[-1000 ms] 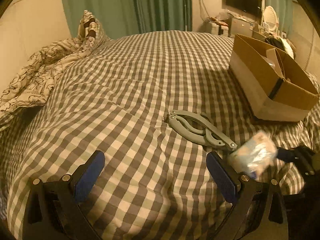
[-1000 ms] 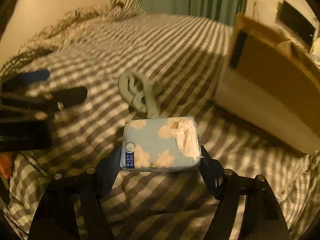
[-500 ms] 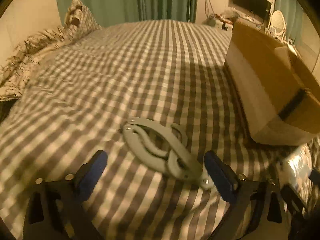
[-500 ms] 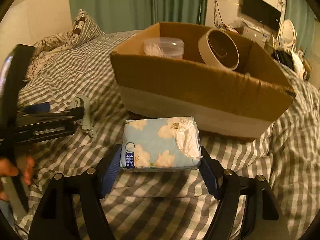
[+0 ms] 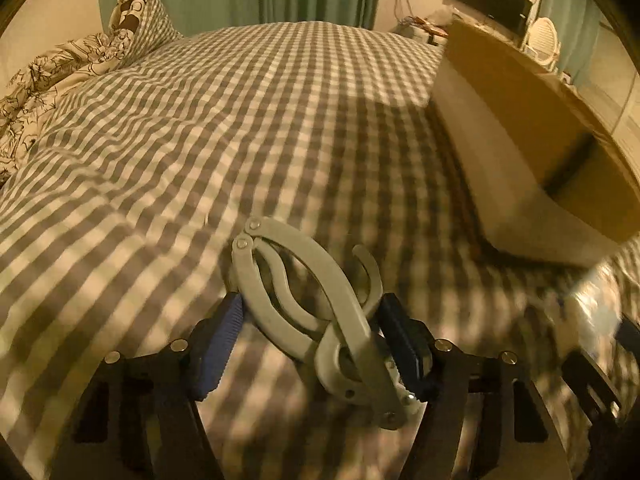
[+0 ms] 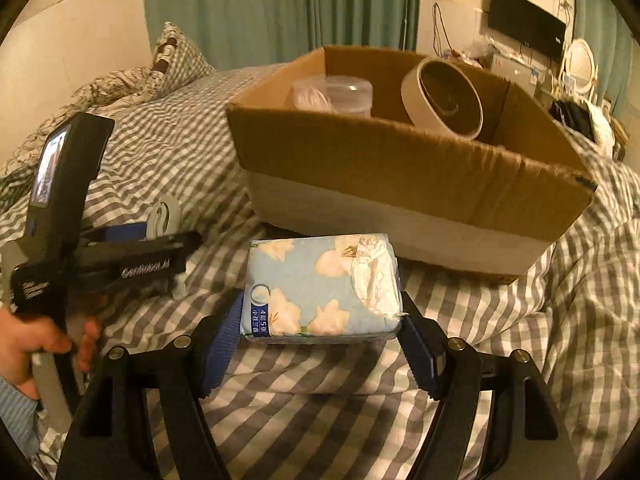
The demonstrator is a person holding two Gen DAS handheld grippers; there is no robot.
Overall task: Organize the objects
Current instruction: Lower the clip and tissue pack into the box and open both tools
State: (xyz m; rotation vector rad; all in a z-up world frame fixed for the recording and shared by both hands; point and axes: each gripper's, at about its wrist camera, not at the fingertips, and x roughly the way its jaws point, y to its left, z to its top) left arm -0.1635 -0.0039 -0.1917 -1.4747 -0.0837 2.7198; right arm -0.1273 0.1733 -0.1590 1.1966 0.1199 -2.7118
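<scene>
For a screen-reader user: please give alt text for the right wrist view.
The right gripper holds a blue floral tissue pack before an open cardboard box on a checked bedspread; the left gripper reaches in at left.

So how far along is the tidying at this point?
Partly done. The cardboard box already holds a clear lidded tub and a tape roll. The right gripper is shut on the tissue pack just in front of the box. The left gripper has closed in around the grey folding tool on the bed. Both remain unboxed.
</scene>
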